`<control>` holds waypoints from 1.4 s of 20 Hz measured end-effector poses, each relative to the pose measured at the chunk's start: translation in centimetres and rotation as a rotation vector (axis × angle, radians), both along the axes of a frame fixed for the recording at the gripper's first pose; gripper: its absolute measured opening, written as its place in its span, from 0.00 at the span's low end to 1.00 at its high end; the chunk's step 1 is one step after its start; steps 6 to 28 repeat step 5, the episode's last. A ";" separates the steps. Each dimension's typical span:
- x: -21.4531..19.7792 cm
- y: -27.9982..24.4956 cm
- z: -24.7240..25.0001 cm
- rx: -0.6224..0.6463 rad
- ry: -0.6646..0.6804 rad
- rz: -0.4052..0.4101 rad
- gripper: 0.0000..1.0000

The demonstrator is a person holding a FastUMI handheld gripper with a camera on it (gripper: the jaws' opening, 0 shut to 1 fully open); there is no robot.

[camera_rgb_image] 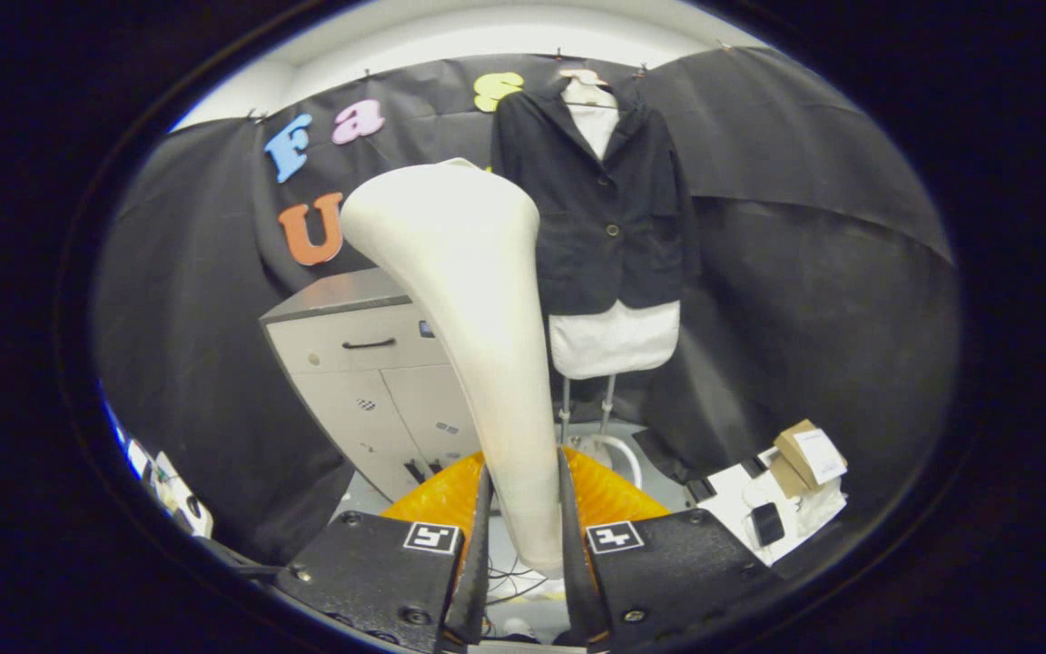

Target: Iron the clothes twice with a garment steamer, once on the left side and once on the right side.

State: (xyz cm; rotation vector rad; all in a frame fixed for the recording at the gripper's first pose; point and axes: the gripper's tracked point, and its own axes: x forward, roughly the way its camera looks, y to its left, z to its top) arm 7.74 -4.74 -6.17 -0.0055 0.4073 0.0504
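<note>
My gripper [524, 531] is shut on the handle of a cream garment steamer [473, 309]; both fingers press its narrow lower part. The steamer rises from between the fingers and widens to a broad head that tilts up and left. Beyond it, to the right of the head, a black jacket [609, 213] hangs over a white shirt [614, 338] on a stand with thin metal legs [587, 409]. The steamer head sits apart from the jacket, covering part of its left sleeve edge from my view.
A grey cabinet [369, 363] with a drawer handle stands left of the garment stand. A low white surface [759, 509] at the right carries a cardboard box [809, 454] and a dark phone-like item [766, 524]. A hose loop [618, 454] lies on the floor by the stand.
</note>
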 end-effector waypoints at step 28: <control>-1.4 2.9 -1.2 -0.041 0.032 0.069 0.38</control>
